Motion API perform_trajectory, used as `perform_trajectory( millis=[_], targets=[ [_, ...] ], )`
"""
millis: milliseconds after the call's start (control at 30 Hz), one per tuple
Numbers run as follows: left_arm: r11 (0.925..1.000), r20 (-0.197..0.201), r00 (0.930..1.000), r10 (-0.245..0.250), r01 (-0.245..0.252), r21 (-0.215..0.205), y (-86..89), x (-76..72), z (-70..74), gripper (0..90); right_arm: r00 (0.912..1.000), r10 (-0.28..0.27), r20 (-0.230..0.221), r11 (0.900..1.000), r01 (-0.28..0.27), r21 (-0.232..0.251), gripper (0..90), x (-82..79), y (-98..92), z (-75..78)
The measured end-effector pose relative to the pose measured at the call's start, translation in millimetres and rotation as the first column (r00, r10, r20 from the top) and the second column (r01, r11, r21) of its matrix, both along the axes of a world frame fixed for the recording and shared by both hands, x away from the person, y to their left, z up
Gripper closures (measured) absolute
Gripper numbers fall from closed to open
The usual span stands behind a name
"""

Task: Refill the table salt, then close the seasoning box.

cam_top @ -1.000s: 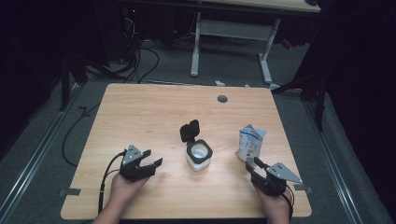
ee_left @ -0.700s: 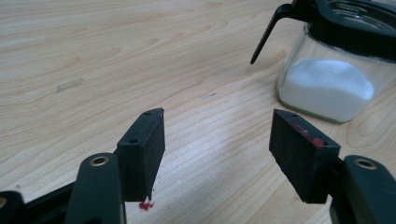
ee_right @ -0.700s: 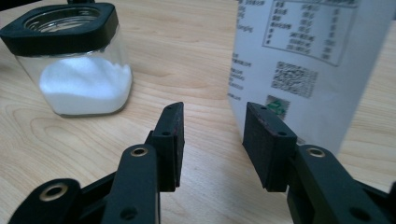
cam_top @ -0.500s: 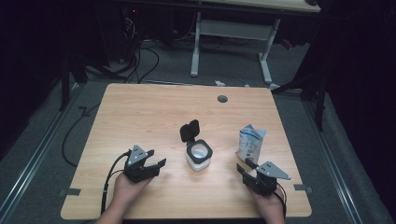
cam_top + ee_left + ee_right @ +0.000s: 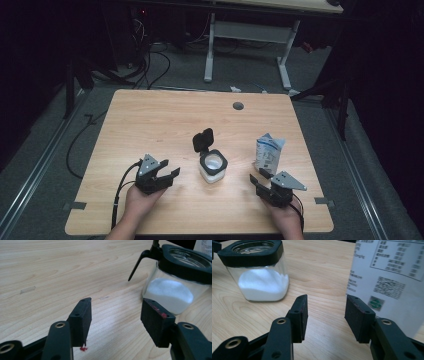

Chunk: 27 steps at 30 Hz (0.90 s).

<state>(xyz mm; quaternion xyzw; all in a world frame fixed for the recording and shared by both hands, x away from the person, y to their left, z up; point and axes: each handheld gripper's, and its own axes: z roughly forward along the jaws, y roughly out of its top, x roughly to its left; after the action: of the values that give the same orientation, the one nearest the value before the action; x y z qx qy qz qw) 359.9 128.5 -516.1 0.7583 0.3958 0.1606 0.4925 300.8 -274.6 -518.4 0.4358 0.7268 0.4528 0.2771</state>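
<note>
A glass jar point(image 5: 213, 169) of white powder stands at the middle of the wooden table point(image 5: 150, 120), its black flip lid point(image 5: 203, 140) hinged open. A white and blue pouch point(image 5: 268, 152) stands upright to its right. My left gripper point(image 5: 169, 176) rests on the table left of the jar, open; its jaws have just been closing with nothing between them point(image 5: 116, 315), and the jar point(image 5: 172, 287) lies ahead to the right. My right gripper point(image 5: 258, 181) sits just in front of the pouch, open; its jaws have just been opening around bare table point(image 5: 328, 315), with the pouch point(image 5: 392, 277) right and the jar point(image 5: 259, 277) left.
A round cable hole point(image 5: 238, 106) marks the table's far edge. Cables point(image 5: 150, 65) lie on the dark floor behind, by the legs of a second desk point(image 5: 210, 50). Bare wood spreads over the table's left and far parts.
My right gripper has slid a little to the left along the front of the table. The left hand, the jar and the pouch have stayed put.
</note>
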Motion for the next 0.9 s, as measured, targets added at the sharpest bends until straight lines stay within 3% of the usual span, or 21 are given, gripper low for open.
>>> perform_trajectory(
  millis=[100, 400, 567, 733, 900],
  targets=[
    [0.9998, 0.0, 1.0, 0.009, -0.009, -0.02, -0.6, 2.1, 3.2, 48.3, 0.9999, 0.012, -0.005, 1.0, -0.012, -0.028, 55.0, 4.1, 7.2, 0.0],
    [0.9992, -0.008, 0.9998, 0.017, -0.017, -0.035, -8.1, 10.7, 10.2, 59.5, 0.9993, 0.025, -0.027, 0.999, -0.026, -0.044, 55.7, 11.4, 19.4, 1.9],
    [0.9987, -0.019, 0.9996, 0.019, -0.02, -0.046, -18.8, 21.2, 17.4, 67.1, 0.9987, 0.026, -0.043, 0.998, -0.028, -0.051, 62.1, 18.6, 20.7, 8.9],
    [0.9982, -0.017, 0.9995, 0.028, -0.029, -0.053, -27.7, 29.8, 25.3, 72.6, 0.9987, 0.018, -0.048, 0.999, -0.02, -0.032, 64.1, 30.1, 24.4, 15.9],
    [0.9979, -0.002, 0.9992, 0.039, -0.039, -0.051, -34.5, 39.5, 36.9, 80.2, 0.9971, 0.046, -0.061, 0.999, -0.047, -0.018, 66.3, 33.4, 33.6, 11.0]
  ],
)
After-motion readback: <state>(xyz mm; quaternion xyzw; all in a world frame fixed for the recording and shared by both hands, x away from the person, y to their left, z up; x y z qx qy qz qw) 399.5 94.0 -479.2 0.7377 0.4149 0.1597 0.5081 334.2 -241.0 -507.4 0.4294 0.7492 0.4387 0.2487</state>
